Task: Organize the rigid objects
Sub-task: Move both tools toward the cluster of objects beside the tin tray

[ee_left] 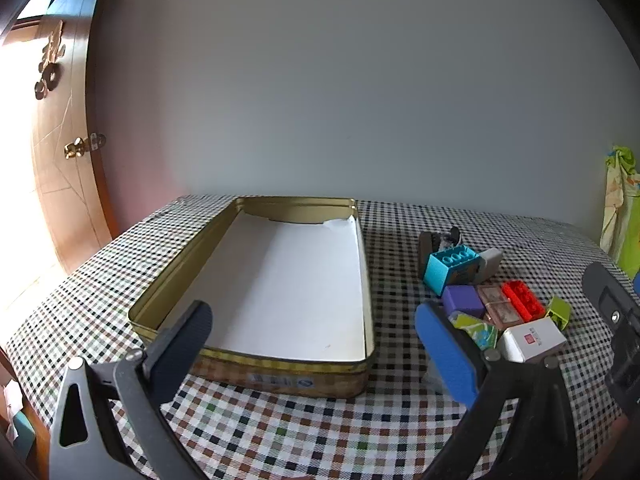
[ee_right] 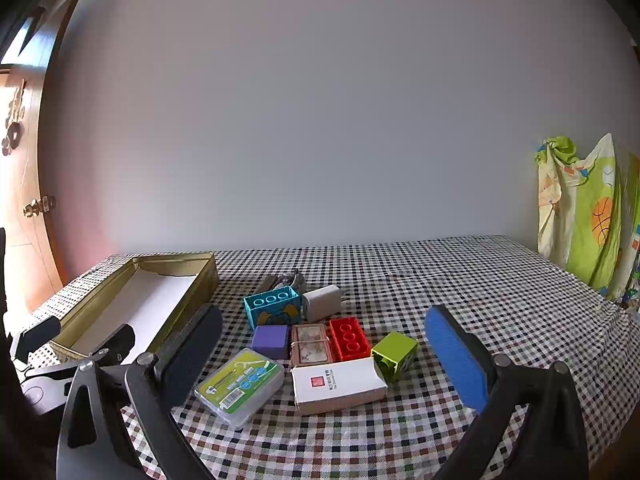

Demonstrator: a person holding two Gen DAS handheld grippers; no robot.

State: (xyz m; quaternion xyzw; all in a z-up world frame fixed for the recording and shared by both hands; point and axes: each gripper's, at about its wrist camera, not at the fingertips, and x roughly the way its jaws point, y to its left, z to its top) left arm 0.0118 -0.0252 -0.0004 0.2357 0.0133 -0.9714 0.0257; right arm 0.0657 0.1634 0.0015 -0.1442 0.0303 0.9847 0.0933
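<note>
A gold tin box [ee_left: 362, 264] [ee_right: 208, 276], lined with white paper and holding nothing, lies on the left of the table. To its right sits a cluster of small objects: a teal brick [ee_right: 272, 306], white charger [ee_right: 322, 300], purple cube [ee_right: 271, 340], red brick [ee_right: 349, 338], lime block [ee_right: 394, 350], white carton [ee_right: 338, 384] and a clear green card case [ee_right: 239, 386]. My left gripper [ee_left: 316, 340] hovers open over the tin's near end. My right gripper [ee_right: 324, 356] is open, above the table, with the cluster seen between its fingers.
A checkered cloth [ee_right: 460, 280] covers the table, which meets a plain wall at the back. A wooden door [ee_left: 60, 160] stands at the left. Colourful fabric [ee_right: 580, 216] hangs beyond the table's right edge. A dark item [ee_right: 286, 278] lies behind the teal brick.
</note>
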